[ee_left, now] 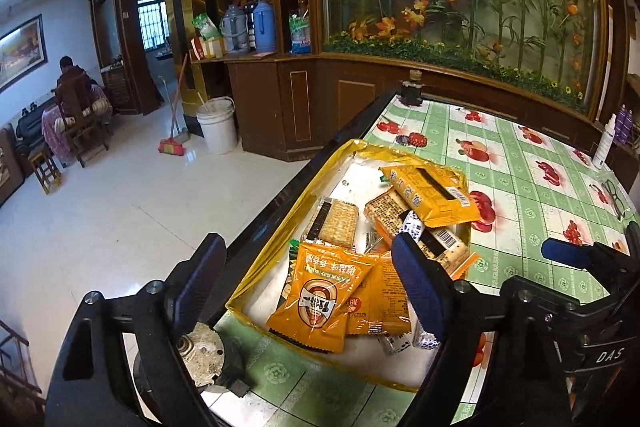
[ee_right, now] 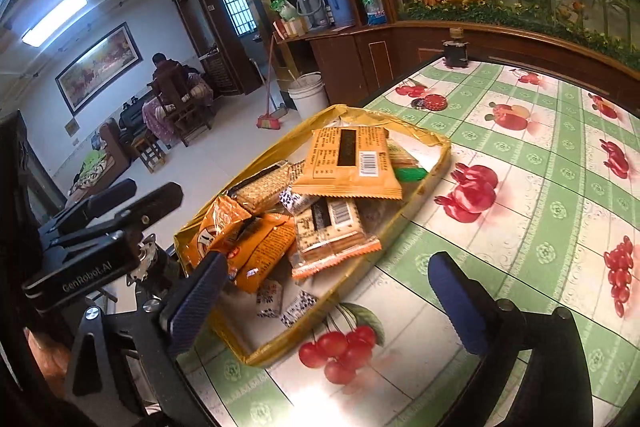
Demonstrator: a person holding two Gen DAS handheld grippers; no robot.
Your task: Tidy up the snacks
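Note:
A shallow yellow tray (ee_left: 256,263) (ee_right: 434,179) lies at the table's left edge, piled with snacks. In it are an orange packet (ee_left: 320,295), a clear cracker pack (ee_left: 332,223) (ee_right: 332,231), an orange barcoded packet (ee_left: 432,195) (ee_right: 348,163) and small wrapped candies (ee_right: 268,301). My left gripper (ee_left: 308,287) is open over the tray's near end, nothing between its fingers. My right gripper (ee_right: 328,303) is open just above the tray's near right corner and holds nothing. Each wrist view shows the other gripper at its edge: the right gripper (ee_left: 580,255) and the left gripper (ee_right: 120,207).
The table wears a green-checked fruit-print cloth (ee_left: 520,167) (ee_right: 520,227). A dark jar (ee_left: 412,89) (ee_right: 455,51) stands at the far edge, a red lid (ee_right: 434,102) behind the tray, and a spray bottle (ee_left: 606,141) and glasses (ee_left: 614,193) at right. Left of the tray the table drops to tiled floor.

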